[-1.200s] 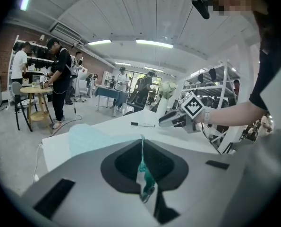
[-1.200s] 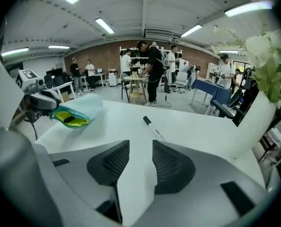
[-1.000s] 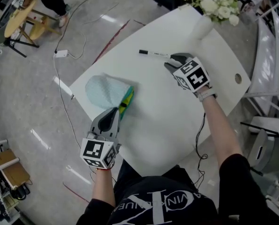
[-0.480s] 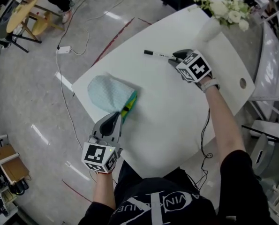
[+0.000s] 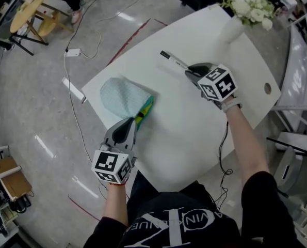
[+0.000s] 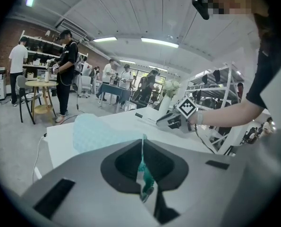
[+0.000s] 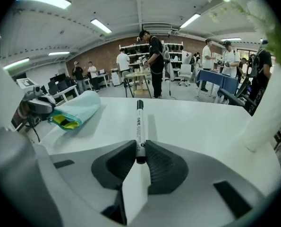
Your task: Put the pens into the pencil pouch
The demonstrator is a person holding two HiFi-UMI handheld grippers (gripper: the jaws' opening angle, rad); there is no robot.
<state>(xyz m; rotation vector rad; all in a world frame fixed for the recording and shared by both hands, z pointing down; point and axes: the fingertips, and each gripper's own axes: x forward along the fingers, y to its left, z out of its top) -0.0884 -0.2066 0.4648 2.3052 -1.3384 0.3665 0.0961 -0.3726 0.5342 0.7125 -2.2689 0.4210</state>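
Our right gripper (image 5: 190, 71), gaping a second before, was closing on the pen (image 5: 173, 60) between its jaws. Our left gripper (image 5: 131, 122) clamped the pouch (image 5: 121, 96) by its rim, so the pickup looked near.

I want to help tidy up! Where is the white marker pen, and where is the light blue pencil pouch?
white marker pen with black cap (image 5: 174, 61): head view, middle of barrel.
light blue fabric pencil pouch (image 5: 121, 96): head view, middle of cloth side.
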